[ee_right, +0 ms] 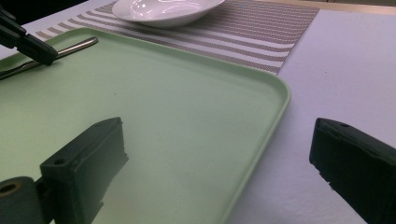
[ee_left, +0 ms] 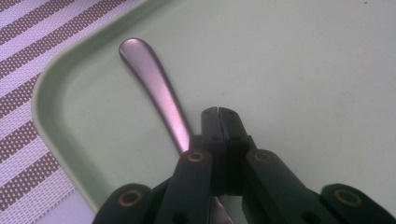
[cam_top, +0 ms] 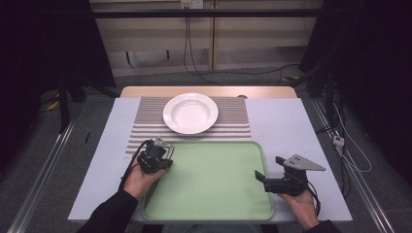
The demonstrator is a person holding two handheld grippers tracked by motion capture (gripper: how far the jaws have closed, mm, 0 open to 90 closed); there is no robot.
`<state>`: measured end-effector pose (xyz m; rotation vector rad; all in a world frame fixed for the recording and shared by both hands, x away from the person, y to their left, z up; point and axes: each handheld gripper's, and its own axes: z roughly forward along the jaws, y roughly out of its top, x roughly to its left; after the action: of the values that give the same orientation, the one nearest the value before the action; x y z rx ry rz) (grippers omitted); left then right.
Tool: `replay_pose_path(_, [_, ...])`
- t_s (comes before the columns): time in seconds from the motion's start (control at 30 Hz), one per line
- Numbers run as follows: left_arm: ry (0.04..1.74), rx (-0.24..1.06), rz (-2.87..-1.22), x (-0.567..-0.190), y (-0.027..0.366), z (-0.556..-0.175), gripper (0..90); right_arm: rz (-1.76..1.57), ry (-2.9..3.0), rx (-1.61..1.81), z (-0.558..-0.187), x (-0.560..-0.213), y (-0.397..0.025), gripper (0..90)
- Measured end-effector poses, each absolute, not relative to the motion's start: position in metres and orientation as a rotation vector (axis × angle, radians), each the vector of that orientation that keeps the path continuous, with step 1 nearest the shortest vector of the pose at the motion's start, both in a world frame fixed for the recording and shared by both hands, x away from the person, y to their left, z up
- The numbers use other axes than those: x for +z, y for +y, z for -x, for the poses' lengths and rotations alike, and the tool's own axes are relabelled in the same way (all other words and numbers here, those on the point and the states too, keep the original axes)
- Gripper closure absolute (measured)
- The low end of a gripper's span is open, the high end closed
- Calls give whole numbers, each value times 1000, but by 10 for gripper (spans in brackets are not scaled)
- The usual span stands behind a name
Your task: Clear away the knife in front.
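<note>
Left hand-held gripper point(ee_left: 218, 113) closed beside spoon point(ee_left: 156, 91) at tray's point(cam_top: 214, 206) 10 o'clock corner, not gripping. Right hand-held gripper point(ee_right: 219, 154) open, idle. Spoon transfer toward plate point(cam_top: 190, 113) pending.

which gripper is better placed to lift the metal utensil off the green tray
Left. The left gripper is right beside the utensil handle at the tray's near left corner, jaws shut. The right gripper hangs open at the tray's right edge, far from the handle.
</note>
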<state>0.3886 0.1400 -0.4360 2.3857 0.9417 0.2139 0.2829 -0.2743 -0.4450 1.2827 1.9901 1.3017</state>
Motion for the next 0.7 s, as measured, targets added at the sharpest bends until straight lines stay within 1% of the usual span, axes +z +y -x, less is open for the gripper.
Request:
replay_pose_path(0.27, [968, 215, -2383, -435, 147, -389, 900, -1281, 1991, 1303, -283, -445, -274, 34])
replay_pose_path(0.47, [985, 260, -2390, -435, 149, -387, 900, -1278, 1992, 1304, -283, -445, -274, 34])
replay_pose_path(0.5, [971, 238, -2397, -434, 151, -388, 900, -1279, 1991, 1304, -283, -445, -274, 34])
replay_pose_path(0.57, [980, 241, -2393, -435, 152, -388, 900, -1278, 1991, 1304, -284, -445, -274, 34])
replay_pose_path(0.6, [993, 269, -2391, -435, 152, -387, 900, -1279, 1992, 1304, -284, -445, -274, 34])
replay_pose_path(0.7, [1006, 275, -2389, -435, 154, -387, 900, -1278, 1992, 1304, -284, -445, -274, 34])
